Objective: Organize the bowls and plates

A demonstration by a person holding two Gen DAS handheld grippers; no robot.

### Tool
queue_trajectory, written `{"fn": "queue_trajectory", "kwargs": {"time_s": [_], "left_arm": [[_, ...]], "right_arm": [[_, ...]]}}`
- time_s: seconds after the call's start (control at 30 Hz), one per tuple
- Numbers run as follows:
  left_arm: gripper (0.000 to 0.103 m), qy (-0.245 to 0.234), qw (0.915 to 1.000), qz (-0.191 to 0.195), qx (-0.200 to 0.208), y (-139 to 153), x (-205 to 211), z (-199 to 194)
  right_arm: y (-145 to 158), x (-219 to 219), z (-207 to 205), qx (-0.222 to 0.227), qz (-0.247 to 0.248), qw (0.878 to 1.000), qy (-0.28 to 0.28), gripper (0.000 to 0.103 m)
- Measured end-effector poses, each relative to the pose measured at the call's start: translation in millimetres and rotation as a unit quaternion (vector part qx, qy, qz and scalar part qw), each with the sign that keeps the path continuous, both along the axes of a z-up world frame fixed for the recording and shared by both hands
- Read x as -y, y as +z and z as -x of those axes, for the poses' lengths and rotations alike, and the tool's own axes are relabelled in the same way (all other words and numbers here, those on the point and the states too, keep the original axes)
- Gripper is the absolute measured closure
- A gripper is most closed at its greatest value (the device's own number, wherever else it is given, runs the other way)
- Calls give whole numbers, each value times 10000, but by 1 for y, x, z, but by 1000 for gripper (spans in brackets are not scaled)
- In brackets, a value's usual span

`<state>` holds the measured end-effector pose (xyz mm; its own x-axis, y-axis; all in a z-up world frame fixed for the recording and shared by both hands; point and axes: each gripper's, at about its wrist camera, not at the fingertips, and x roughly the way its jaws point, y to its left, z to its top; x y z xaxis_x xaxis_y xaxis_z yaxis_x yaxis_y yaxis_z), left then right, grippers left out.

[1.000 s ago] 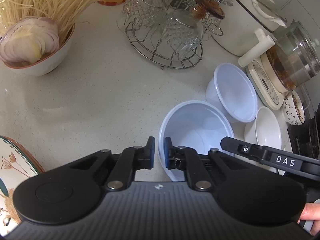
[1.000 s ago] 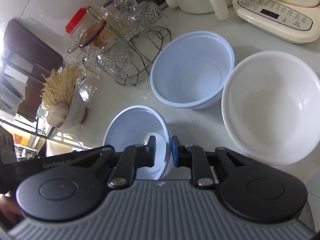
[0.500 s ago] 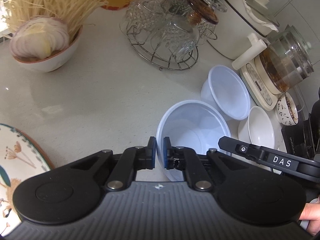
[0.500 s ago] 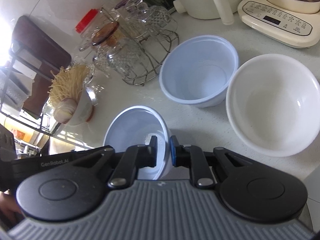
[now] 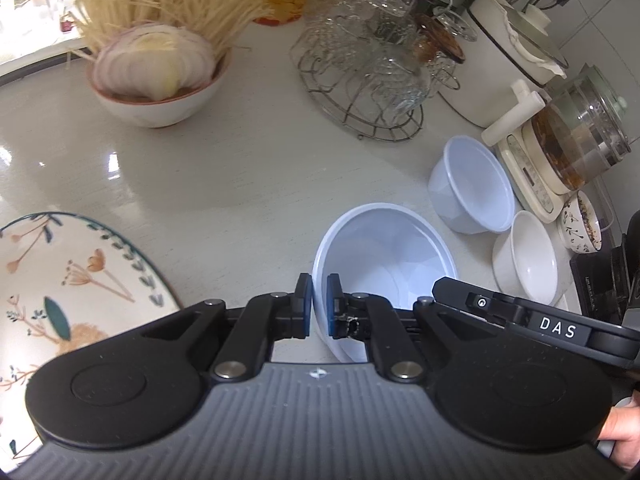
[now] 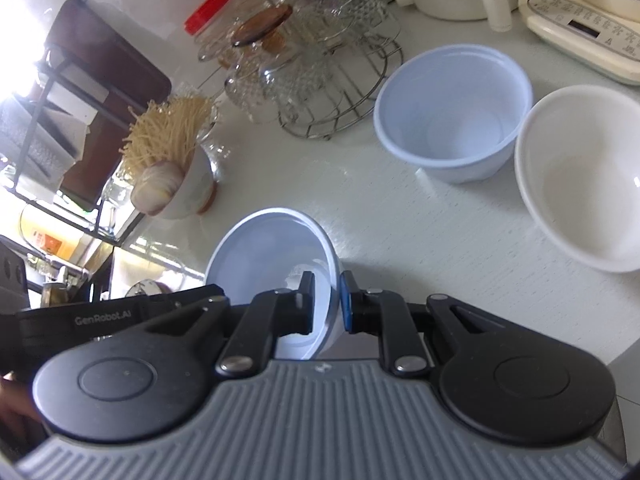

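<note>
Surface: a pale speckled stone counter (image 5: 240,168), glossy, catching window glare at my left. Along the back: a wire rack (image 5: 372,80) of upturned cut-glass cups, a white pot (image 5: 504,60), a cream appliance base (image 5: 528,172) carrying a glass kettle (image 5: 580,136) of dark brew, and a small patterned dish (image 5: 582,224) at the far right. At back left, a ceramic bowl (image 5: 160,96) holding sliced onion and a sheaf of dry noodles. Near left, a floral plate (image 5: 68,280) with a green leaf border. Room, from the right view: a dark wooden board (image 6: 104,68) leaning on white tile above a metal shelf frame. Item in hand: a pale blue plastic bowl (image 5: 384,264), thin-walled, glossy, empty, tipped on its side in front of both tools, whether it clears the counter I cannot tell. My left gripper (image 5: 319,306) pinches its near rim, one pad inside and one outside; my right gripper (image 6: 326,304) is clamped on the opposite rim likewise. A matching blue bowl (image 6: 452,116) stands upright ahead, just beside a white bowl (image 6: 580,184).
</note>
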<state>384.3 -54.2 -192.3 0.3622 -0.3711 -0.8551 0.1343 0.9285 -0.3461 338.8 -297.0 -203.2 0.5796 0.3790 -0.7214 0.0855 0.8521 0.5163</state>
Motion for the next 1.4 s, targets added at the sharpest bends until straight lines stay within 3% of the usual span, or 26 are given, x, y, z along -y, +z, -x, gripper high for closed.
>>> {"fn": "queue_trajectory", "kwargs": {"time_s": [0.73, 0.8, 0.87, 1.0, 1.07, 1.4], "left_arm": [[93, -60, 9998, -167, -72, -4, -12, 5], [84, -56, 9998, -183, -83, -4, -12, 4], [55, -77, 9996, -261, -33, -1, -11, 5], [53, -155, 9991, -279, 273, 11, -11, 10], [53, -180, 9987, -273, 393, 17, -10, 11], [53, -421, 9942, -150, 978, 62, -10, 25]], "right_arm": [[-5, -15, -1, 36, 83, 9999, 70, 85], [-2, -16, 1, 96, 140, 9998, 50, 84], [-1, -16, 2, 133, 137, 9998, 37, 84], [5, -15, 8, 282, 234, 9993, -32, 82], [9, -15, 10, 364, 298, 9989, -90, 73], [49, -12, 33, 950, 769, 9914, -476, 73]]}}
